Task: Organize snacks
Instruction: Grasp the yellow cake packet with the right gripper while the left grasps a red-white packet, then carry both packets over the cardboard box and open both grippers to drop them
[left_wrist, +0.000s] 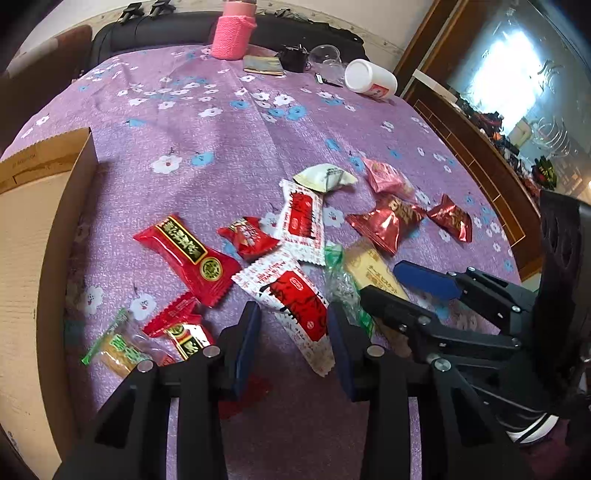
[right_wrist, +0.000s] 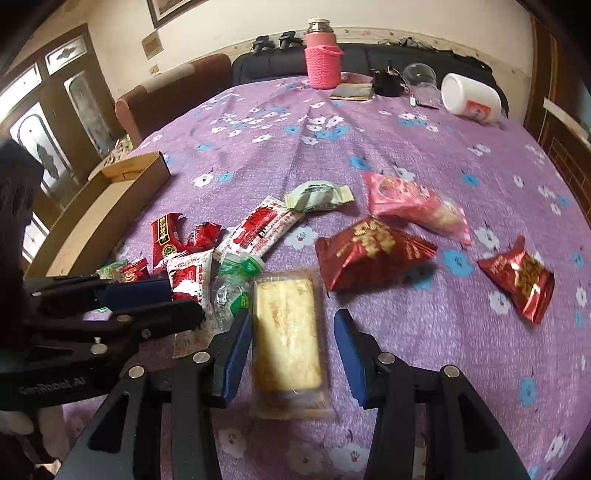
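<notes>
Several wrapped snacks lie on the purple flowered cloth (left_wrist: 207, 122). My left gripper (left_wrist: 293, 307) is open, its fingers on either side of the lower end of a white-and-red packet (left_wrist: 291, 295); cloth shows between the left pad and the wrapper. My right gripper (right_wrist: 292, 314) is open around a yellow biscuit pack (right_wrist: 288, 332), with the right pad clearly apart from it. Each gripper also shows in the other's view: the right gripper (left_wrist: 380, 278) and the left gripper (right_wrist: 184, 299). An open cardboard box (left_wrist: 55, 221) stands at the left.
Red packets (left_wrist: 188, 254), a pale green one (left_wrist: 325, 177), a pink one (right_wrist: 410, 206) and dark red foil bags (right_wrist: 373, 251) lie around. At the far edge stand a pink knitted bottle (left_wrist: 234, 33), a clear cup (left_wrist: 325, 55) and a tipped white jar (left_wrist: 369, 79).
</notes>
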